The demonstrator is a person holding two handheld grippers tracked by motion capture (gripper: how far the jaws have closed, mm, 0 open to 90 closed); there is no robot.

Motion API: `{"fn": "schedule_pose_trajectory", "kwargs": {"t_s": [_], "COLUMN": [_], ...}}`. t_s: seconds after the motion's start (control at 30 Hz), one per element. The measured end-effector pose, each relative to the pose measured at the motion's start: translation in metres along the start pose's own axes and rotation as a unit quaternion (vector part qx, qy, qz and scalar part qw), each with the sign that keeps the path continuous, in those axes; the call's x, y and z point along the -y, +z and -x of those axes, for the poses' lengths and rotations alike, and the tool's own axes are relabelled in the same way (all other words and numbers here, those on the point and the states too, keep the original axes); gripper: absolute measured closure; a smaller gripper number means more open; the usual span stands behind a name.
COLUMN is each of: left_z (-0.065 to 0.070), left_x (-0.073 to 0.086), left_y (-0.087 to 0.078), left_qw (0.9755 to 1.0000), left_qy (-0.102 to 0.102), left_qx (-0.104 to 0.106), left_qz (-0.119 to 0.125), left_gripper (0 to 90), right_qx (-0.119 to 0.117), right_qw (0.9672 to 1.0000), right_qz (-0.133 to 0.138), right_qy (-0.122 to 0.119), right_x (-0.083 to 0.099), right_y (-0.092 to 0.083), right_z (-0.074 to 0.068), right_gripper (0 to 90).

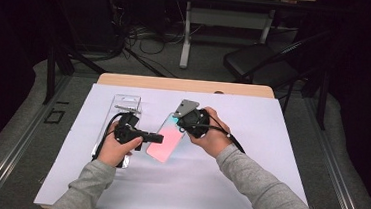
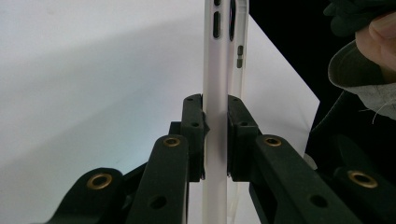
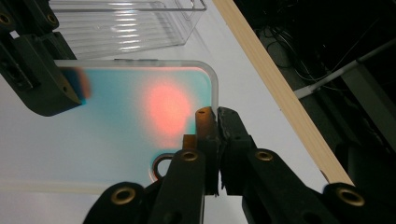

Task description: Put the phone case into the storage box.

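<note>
The left gripper [image 1: 158,139], at centre-left of the high view, has its jaws clamped on the long edge of the phone case [image 2: 218,93]. The right gripper [image 1: 182,123], just right of centre, pinches the case's camera-end edge [image 3: 212,88]. The case [image 1: 166,139] lies mid-frame on the white sheet [image 1: 249,154]. A clear plastic package [image 1: 123,102] sits upper left of it.
</note>
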State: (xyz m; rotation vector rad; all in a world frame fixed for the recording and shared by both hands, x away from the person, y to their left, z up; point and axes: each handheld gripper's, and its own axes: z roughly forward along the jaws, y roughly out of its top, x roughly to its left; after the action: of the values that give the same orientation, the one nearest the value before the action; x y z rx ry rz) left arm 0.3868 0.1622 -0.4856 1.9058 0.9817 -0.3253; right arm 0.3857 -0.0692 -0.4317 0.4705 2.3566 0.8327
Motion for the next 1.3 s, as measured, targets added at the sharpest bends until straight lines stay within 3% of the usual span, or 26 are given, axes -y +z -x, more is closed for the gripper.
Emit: {"fn": "schedule_pose_trajectory", "kwargs": {"t_s": [0.43, 1.3], "left_z": [-0.0031, -0.0031], "left_x": [0.0003, 0.0005], "left_y": [-0.0006, -0.0028], "left_qw": [0.9998, 0.9996], "left_qy": [-0.015, -0.019], "left_qx": [0.014, 0.019], "left_qz": [-0.005, -0.001], "left_gripper": [81.3, 81.5], "right_qx": [-0.004, -0.010], "right_qw": [1.0000, 0.9999], "right_qz": [-0.001, 0.004], "right_qy": [0.002, 0.009], "right_x": [0.0006, 0.0013], "right_y": [0.0015, 0.0022], "right_z": [0.0001, 0.0009], "right_gripper": [88.1, 87.8]}}
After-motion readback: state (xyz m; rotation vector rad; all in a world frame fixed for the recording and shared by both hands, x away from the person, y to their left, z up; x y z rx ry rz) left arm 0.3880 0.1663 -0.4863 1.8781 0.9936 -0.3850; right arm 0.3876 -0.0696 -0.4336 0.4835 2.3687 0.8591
